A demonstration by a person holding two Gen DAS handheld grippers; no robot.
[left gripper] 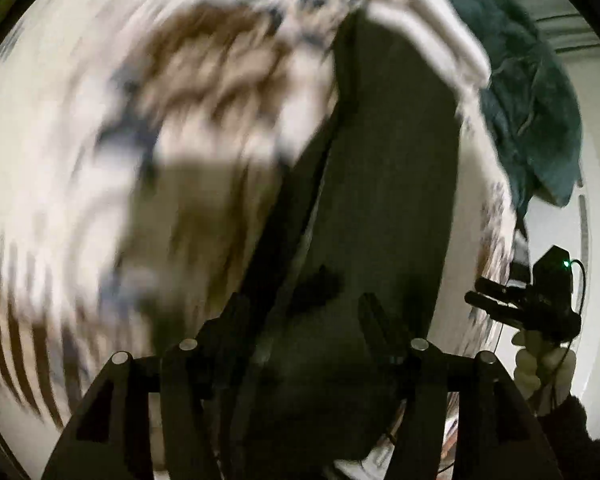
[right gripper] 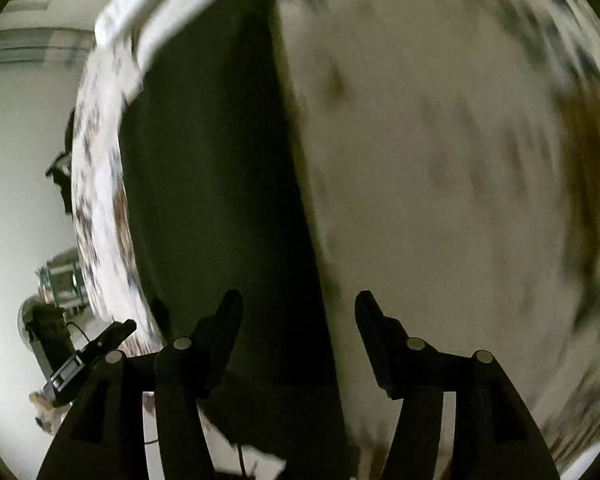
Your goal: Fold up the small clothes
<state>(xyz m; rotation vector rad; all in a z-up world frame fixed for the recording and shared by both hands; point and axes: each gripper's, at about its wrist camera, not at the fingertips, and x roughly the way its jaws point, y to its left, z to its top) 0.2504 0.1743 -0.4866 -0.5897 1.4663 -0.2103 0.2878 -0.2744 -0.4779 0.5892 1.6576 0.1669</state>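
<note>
A dark, near-black garment (left gripper: 384, 184) lies stretched over a patterned white, brown and blue cloth surface (left gripper: 100, 128). My left gripper (left gripper: 300, 304) stands over the garment's near end with its fingers apart; the cloth fills the gap but I see no pinch. In the right wrist view the same dark garment (right gripper: 220, 168) runs away from my right gripper (right gripper: 298, 304), which is open just above its right edge. Each gripper shows at the side of the other's view. Both views are blurred by motion.
A teal garment (left gripper: 540, 112) is heaped at the far right of the patterned surface. A folded white cloth (left gripper: 444, 28) lies beyond the dark garment's far end. White wall and floor (right gripper: 16, 160) lie past the surface's edge.
</note>
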